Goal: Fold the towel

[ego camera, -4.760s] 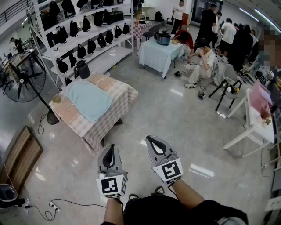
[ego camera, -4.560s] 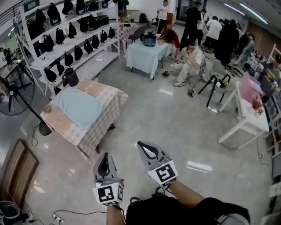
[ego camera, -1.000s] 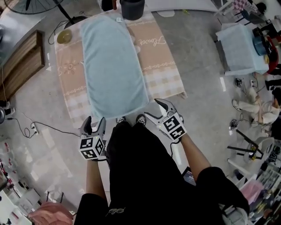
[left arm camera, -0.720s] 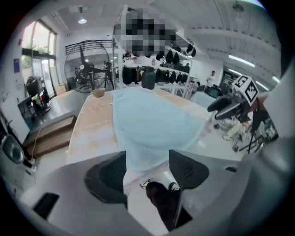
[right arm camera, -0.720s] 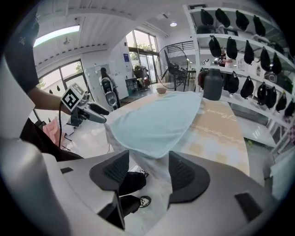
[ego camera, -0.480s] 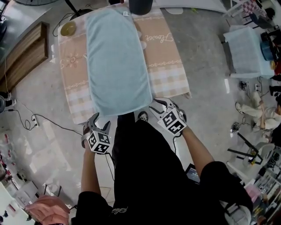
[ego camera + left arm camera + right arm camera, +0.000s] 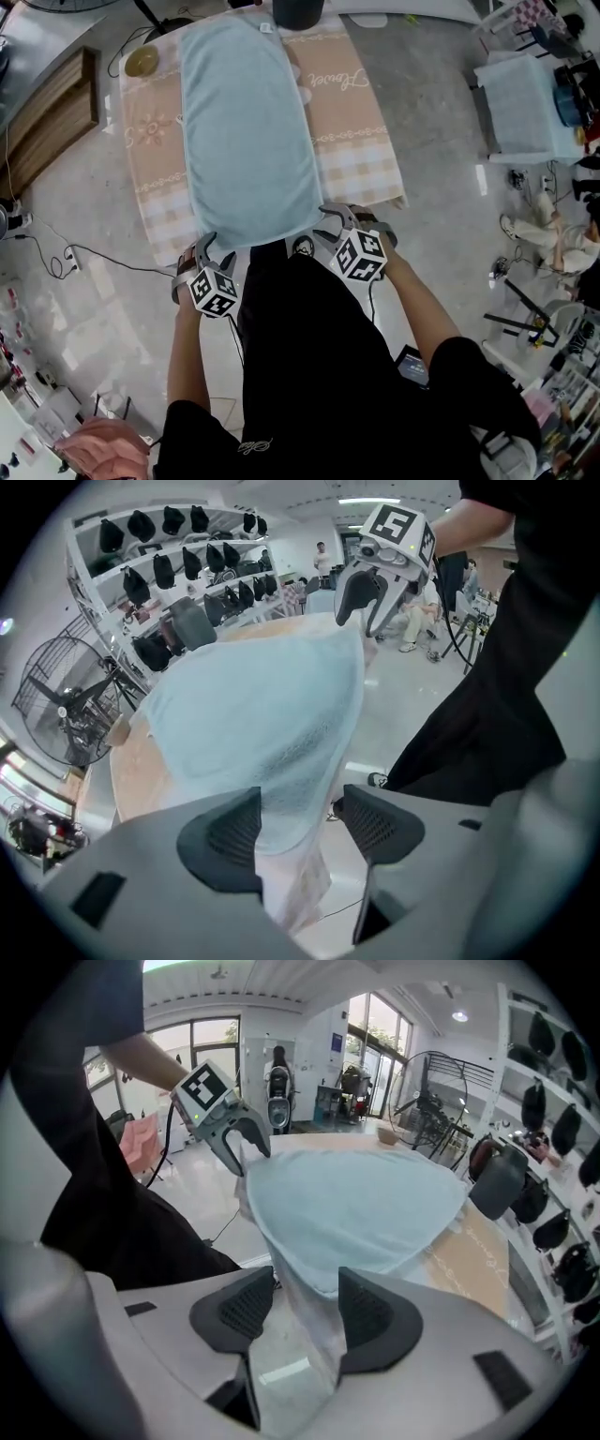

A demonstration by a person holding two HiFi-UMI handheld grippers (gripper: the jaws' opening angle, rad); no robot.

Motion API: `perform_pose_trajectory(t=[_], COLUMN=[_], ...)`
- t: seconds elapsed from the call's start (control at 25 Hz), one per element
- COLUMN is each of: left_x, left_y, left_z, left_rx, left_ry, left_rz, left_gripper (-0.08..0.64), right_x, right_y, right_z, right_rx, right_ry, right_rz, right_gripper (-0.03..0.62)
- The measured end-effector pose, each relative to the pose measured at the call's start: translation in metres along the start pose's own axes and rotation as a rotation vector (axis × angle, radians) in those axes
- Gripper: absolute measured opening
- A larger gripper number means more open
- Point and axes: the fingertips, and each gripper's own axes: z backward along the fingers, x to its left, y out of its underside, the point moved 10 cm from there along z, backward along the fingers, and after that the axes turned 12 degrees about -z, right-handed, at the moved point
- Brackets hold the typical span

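left gripper view has the left gripper [image 7: 300, 825] with its jaws a moderate way apart, the near left corner of the towel [image 7: 262, 705] hanging between the pads; the cloth lies against one pad while floor shows between it and the other, so nothing is clamped; right gripper view shows the right gripper [image 7: 305, 1314] parted too, its jaws having just been opening, with the towel's near right corner and a fold of the pale tablecloth [image 7: 487, 1241] between the pads, not visibly squeezed; count: one towel, two grippers, one at each near corner; the towel is light blue terry with rounded corners, spread flat and unfolded lengthwise down the middle of the table, its near edge at the table's near edge where both grippers meet it, a small white tag [image 7: 265, 28] at its far edge; under it the tablecloth is beige with checked bands and a line of script, showing as a strip on either side of the towel; one dark jug [image 7: 298, 11] stands at the far end just beyond the towel; one small round dish [image 7: 142, 61] sits at the far left corner, apart from the towel; further out, one second table [image 7: 525, 103] with a light blue cover stands well off to the right, and one standing fan [image 7: 66, 714] and shelves of dark bags [image 7: 178, 569] show beyond.
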Motion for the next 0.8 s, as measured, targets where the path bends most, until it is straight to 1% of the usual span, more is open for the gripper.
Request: perform_pose_trajectory(t=[0.12,0.2,0.28,0.36,0.44,0.48,0.56,0.72,0.8], left_x=[0.001,0.002,0.002,0.003,0.004,0.004,0.004,0.005,0.003], left_y=[0.003,0.003,0.002,0.002,0.004,0.005,0.008,0.008,0.007], left_z=[-0.005,-0.006,-0.007,-0.007,-0.005,-0.004,-0.003,-0.002,0.0], left_rx=[0.021,0.028,0.031,0.034,0.038,0.037,0.028,0.028,0.027], left_ry=[0.03,0.048,0.053,0.045,0.039,0.04,0.043,0.055,0.071], left_rz=[-0.017,-0.017,-0.014,-0.02,-0.025,-0.021,-0.005,0.009,0.026], left_gripper=[0.275,0.273,0.256,0.231,0.171,0.16,0.144,0.124,0.088], right_x=[-0.001,-0.004,-0.007,-0.01,-0.014,-0.015,-0.017,-0.019,-0.019], right_y=[0.002,0.002,0.003,0.004,0.004,0.004,0.006,0.009,0.012], right_z=[-0.008,-0.013,-0.016,-0.016,-0.014,-0.014,-0.013,-0.012,-0.011], right_rx=[0.017,0.024,0.037,0.037,0.021,0.012,0.004,0.009,0.013], right_ry=[-0.009,-0.001,0.013,0.029,0.046,0.05,0.048,0.035,0.027], right_rz=[0.011,0.004,-0.001,-0.014,-0.038,-0.05,-0.068,-0.07,-0.08], right_gripper=[0.2,0.199,0.197,0.161,0.084,0.053,0.033,0.025,0.023])
